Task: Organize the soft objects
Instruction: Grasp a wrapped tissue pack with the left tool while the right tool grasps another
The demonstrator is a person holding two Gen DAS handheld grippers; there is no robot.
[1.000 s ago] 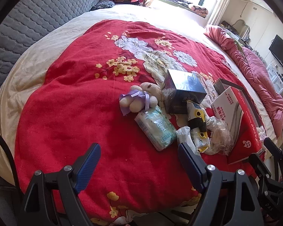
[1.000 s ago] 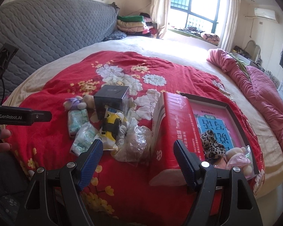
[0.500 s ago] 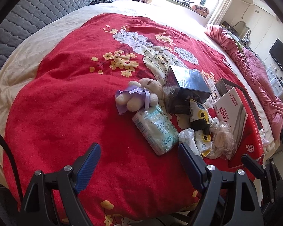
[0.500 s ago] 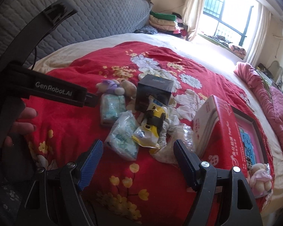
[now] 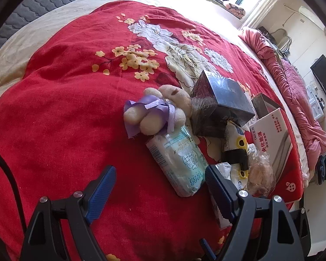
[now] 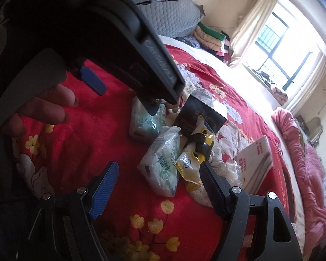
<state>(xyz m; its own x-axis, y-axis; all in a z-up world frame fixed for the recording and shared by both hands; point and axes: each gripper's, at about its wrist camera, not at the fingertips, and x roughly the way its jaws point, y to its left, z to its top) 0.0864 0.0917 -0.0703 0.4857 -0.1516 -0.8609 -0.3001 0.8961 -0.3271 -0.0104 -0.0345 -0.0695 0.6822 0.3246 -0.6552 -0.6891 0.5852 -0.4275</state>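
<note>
Soft clutter piled on red floral bedspread (image 5: pixel 65 100), both grippers hovering empty.

Fuzzy beige plush toy (image 5: pixel 160 111) with purple ribbon, lying against glossy dark cube box (image 5: pixel 219 106); crinkly clear-wrapped tissue pack (image 5: pixel 180 158) just below toy, touching it. Second tissue pack (image 6: pixel 163 163) beside first, yellow-black plastic pouch (image 6: pixel 195 150) leaning across it, crumpled clear bag (image 6: pixel 226 174) alongside. Rigid red-and-white carton (image 5: pixel 273 139) at pile's right edge. Left gripper (image 5: pixel 158 187) angled steeply down over bedspread, blue ribbed fingers (image 5: pixel 102 191) wide apart, nothing between, right fingertip near tissue pack end. Right gripper (image 6: pixel 158 180) tilted and rolled, fingers spread wide, second tissue pack lying beyond gap, not pinched. Bare hand (image 6: pixel 41 108) wrapped on left gripper's black handle.
</note>
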